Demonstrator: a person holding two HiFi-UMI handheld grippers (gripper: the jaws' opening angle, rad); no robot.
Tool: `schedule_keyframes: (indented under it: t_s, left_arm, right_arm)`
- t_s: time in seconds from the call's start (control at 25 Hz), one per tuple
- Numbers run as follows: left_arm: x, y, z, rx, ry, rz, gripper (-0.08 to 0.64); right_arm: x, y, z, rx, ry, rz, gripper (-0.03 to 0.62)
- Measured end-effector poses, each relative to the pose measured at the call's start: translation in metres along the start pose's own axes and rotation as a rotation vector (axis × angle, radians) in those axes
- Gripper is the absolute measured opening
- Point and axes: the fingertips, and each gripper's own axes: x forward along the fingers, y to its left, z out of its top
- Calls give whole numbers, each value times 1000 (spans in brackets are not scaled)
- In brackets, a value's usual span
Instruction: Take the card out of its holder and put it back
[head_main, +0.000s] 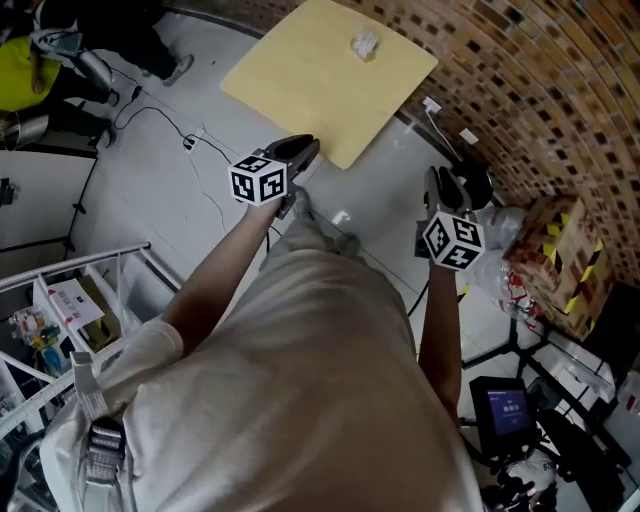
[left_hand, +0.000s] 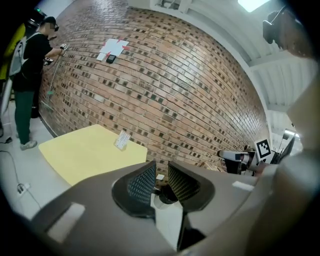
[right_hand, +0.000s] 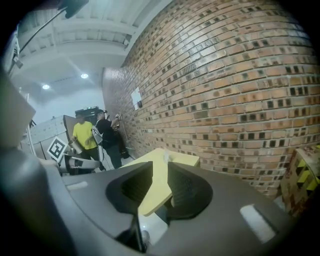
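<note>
At twelve o'clock in the head view, the yellow tabletop (head_main: 330, 80) stands by the brick wall (head_main: 520, 90). The card holder (head_main: 364, 42), with its pale card in it, stands near the tabletop's far edge, well apart from both tools. The left hand-held gripper (head_main: 300, 150) is at seven o'clock of the holder and the right hand-held gripper (head_main: 452, 182) at five o'clock. In the left gripper view, its jaws stand slightly spread with nothing between them, and the holder shows at eleven o'clock beyond. In the right gripper view, its jaws are likewise parted and empty, with the tabletop showing through the gap.
</note>
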Motion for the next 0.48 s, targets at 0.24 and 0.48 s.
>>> schedule_keyframes:
  t_s: [0.24,0.48]
  left_arm:
    - [-13,3,-17,-7,17,24,95]
    - [-18,5,-19,-9,9,41,94]
  right_arm:
    - [-19,-7,-22,22,10,-5,89]
    - [-19,-10,-35,48,30,7,89]
